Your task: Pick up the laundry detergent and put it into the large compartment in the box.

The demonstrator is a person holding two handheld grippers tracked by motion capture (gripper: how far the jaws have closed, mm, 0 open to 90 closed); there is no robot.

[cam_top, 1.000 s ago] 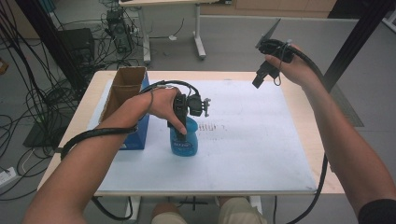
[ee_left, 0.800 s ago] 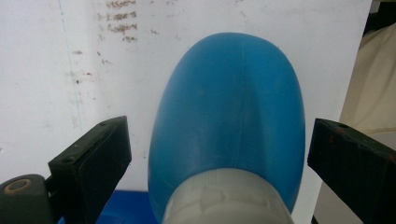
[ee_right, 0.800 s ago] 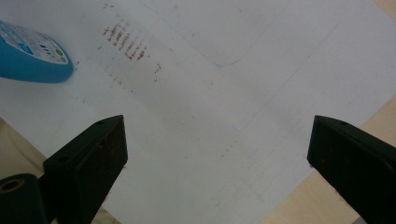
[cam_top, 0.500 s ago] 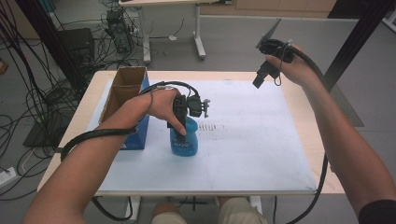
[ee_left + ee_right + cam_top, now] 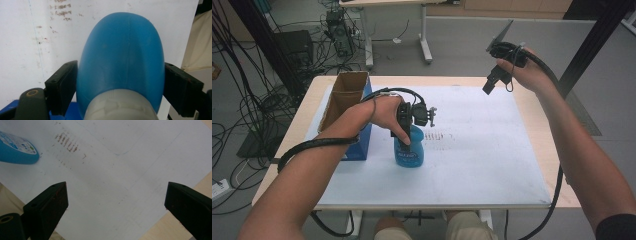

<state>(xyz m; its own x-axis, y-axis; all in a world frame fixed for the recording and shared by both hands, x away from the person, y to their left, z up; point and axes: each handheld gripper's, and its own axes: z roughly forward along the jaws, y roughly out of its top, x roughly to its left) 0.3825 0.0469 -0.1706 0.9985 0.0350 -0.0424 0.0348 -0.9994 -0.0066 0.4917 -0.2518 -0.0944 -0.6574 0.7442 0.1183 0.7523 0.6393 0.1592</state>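
Observation:
A blue plastic bottle (image 5: 410,154) with a white neck stands upright on the white sheet (image 5: 492,150), left of centre. My left gripper (image 5: 405,142) comes down over it from above. In the left gripper view the bottle (image 5: 122,55) sits between the two black jaws, which press on its sides, so my left gripper (image 5: 120,82) is shut on it. My right gripper (image 5: 490,85) is held in the air above the table's far right corner. Its jaws stand wide apart in the right gripper view, where my right gripper (image 5: 116,202) is open and holds nothing. The bottle's base (image 5: 15,148) shows there at top left.
An open cardboard box (image 5: 344,97) with a blue side stands at the table's left, just behind my left hand. Brown smudges (image 5: 438,135) mark the sheet right of the bottle. The wooden table edge (image 5: 537,115) borders the sheet. Cables and equipment cover the floor at left.

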